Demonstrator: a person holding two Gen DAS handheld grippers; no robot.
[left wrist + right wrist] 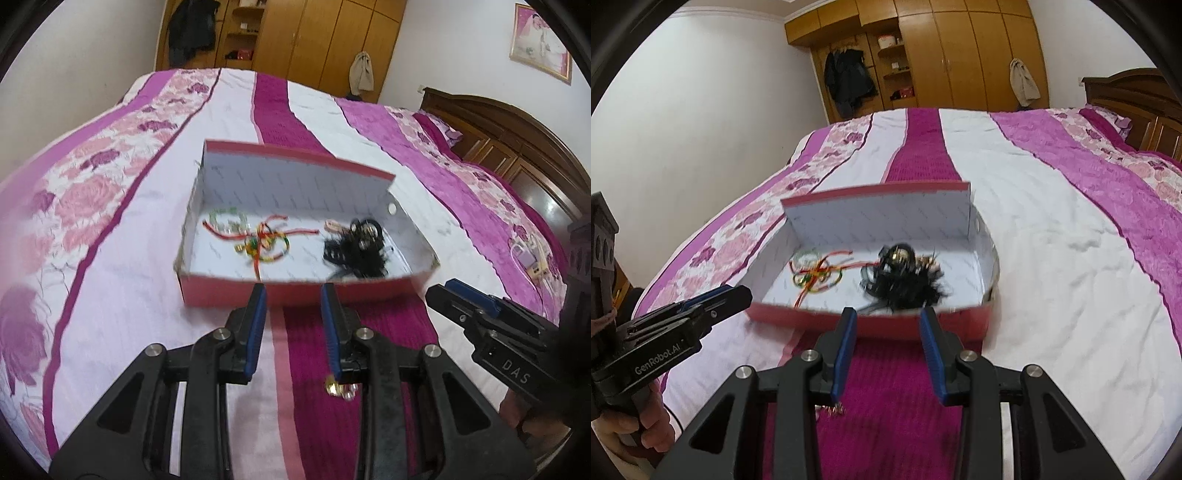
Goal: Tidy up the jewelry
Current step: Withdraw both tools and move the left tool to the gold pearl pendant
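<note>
An open red box point(221, 291) with a white inside sits on the bed; it also shows in the right wrist view point(798, 318). Inside lie a tangle of red, green and yellow cord bracelets point(264, 242) point(816, 277) and a black tangled piece with round beads point(356, 245) point(903, 278). A small gold and clear piece point(338, 389) lies on the bedspread under my left gripper; it also shows under my right gripper point(834, 410). My left gripper point(293, 291) is open and empty just before the box. My right gripper point(888, 314) is open and empty too.
The bed point(110, 295) has a purple, pink and white striped spread. A wooden headboard point(517, 147) stands at the right, wardrobes point(960, 55) at the back. A small white and yellow object point(530, 260) lies near the bed's right edge.
</note>
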